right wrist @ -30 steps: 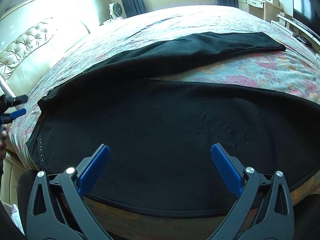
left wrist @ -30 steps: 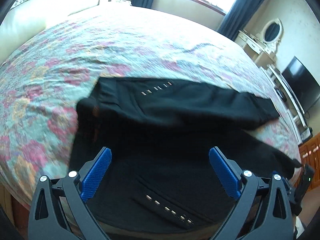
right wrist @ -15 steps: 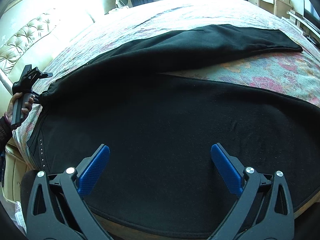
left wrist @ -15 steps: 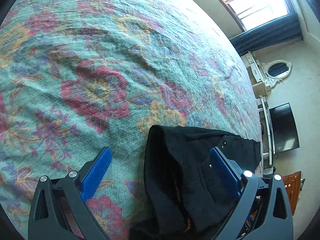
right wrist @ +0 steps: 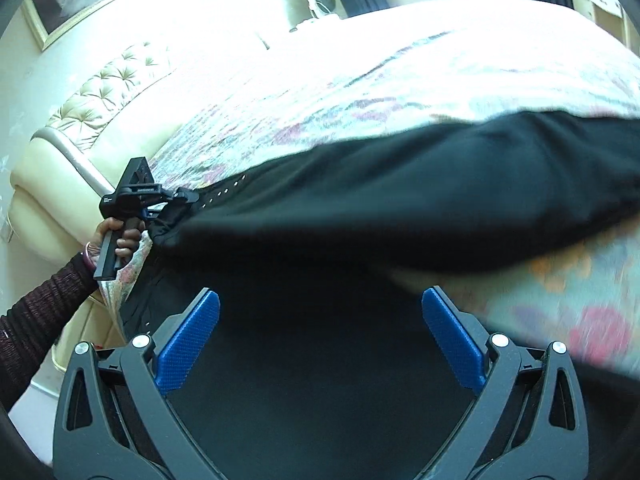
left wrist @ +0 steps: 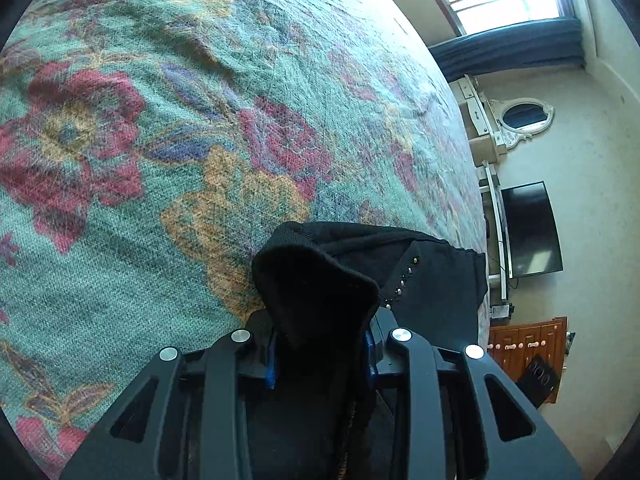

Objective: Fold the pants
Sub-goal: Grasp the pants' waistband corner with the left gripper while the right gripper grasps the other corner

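Black pants with small metal studs lie spread on a floral bedspread. In the left wrist view my left gripper (left wrist: 322, 354) is shut on the waistband corner of the pants (left wrist: 320, 280), and bunched black cloth hides its blue pads. In the right wrist view the pants (right wrist: 400, 200) stretch across the bed, one leg running right. My right gripper (right wrist: 320, 340) is open just above the black cloth, nothing between its blue pads (right wrist: 188, 340). The left gripper (right wrist: 176, 200) also shows there at the far left, clamped on the waistband.
The floral bedspread (left wrist: 160, 140) fills the left wrist view. A cream tufted headboard (right wrist: 100, 112) stands at the left. A TV (left wrist: 528, 228), a dresser with an oval mirror (left wrist: 524, 116) and a wooden cabinet (left wrist: 528, 340) line the far wall.
My left gripper has moved to the waistband corner and shut on it. My right gripper has moved lower and closer to the cloth, still open; its view is blurred by motion.
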`<state>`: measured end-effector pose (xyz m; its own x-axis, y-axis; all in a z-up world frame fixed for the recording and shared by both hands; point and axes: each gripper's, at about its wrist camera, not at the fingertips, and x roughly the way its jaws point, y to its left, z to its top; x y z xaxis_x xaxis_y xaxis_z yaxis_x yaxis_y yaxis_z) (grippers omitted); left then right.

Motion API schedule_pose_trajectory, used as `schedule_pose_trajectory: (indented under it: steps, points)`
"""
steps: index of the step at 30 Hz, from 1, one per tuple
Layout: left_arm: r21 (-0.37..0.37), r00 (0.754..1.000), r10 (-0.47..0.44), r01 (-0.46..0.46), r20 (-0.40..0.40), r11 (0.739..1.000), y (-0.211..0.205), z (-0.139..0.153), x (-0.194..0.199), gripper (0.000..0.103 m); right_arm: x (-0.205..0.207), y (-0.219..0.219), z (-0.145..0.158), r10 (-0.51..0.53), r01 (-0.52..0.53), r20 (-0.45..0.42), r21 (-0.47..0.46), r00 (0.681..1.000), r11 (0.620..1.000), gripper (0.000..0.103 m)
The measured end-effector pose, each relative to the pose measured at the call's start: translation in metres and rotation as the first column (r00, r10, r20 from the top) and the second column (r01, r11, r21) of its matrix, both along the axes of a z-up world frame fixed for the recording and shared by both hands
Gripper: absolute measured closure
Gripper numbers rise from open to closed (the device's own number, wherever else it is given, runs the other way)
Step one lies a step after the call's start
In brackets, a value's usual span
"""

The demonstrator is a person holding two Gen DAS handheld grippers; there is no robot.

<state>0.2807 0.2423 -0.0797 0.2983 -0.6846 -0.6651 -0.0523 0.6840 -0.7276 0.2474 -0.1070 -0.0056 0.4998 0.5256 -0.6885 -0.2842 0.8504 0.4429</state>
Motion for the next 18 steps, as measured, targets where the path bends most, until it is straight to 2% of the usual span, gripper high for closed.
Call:
schedule_pose_trajectory:
  steps: [2,4,8,11,13,14,15,16,18]
  points:
    - [0.002,1.000,-0.004,0.004,-0.012,1.000,0.000,0.000,0.002,0.072,0.040,-0.005,0.010,0.078,-0.075,0.042,-0.052,0.996,0.996,0.002]
    - [0.003,1.000,-0.008,0.008,-0.024,1.000,0.000,-0.001,0.004,0.072,0.089,-0.005,0.011,0.148,-0.142,0.027,-0.162,0.989,0.977,0.002]
    - [0.034,0.999,-0.027,0.028,-0.031,0.999,-0.003,0.000,0.008,0.072,0.164,0.005,-0.003,0.276,-0.268,-0.036,-0.382,0.961,0.884,0.002]
    - [0.041,0.999,-0.028,0.029,-0.034,0.999,-0.003,0.000,0.009,0.071,0.193,0.020,-0.023,0.378,-0.396,-0.129,-0.419,0.917,0.817,0.002]
    - [0.039,0.999,-0.029,0.031,-0.038,0.999,-0.005,-0.001,0.011,0.071,0.199,0.027,-0.038,0.422,-0.451,-0.169,-0.435,0.891,0.779,0.002]
    - [0.040,0.999,-0.033,0.034,-0.041,0.999,-0.005,0.000,0.011,0.071,0.200,0.029,-0.045,0.433,-0.469,-0.188,-0.448,0.882,0.761,0.010]
    - [0.042,0.998,-0.037,0.039,-0.046,0.998,-0.005,0.000,0.013,0.071,0.203,0.032,-0.056,0.434,-0.495,-0.238,-0.437,0.869,0.751,0.025]
    - [0.041,0.998,-0.037,0.039,-0.051,0.998,-0.006,0.000,0.014,0.071,0.204,0.032,-0.061,0.427,-0.503,-0.267,-0.404,0.864,0.764,0.034]
    - [0.043,0.997,-0.032,0.035,-0.065,0.998,-0.006,0.000,0.015,0.071,0.196,0.034,-0.055,0.442,-0.508,-0.251,-0.391,0.861,0.767,0.068]
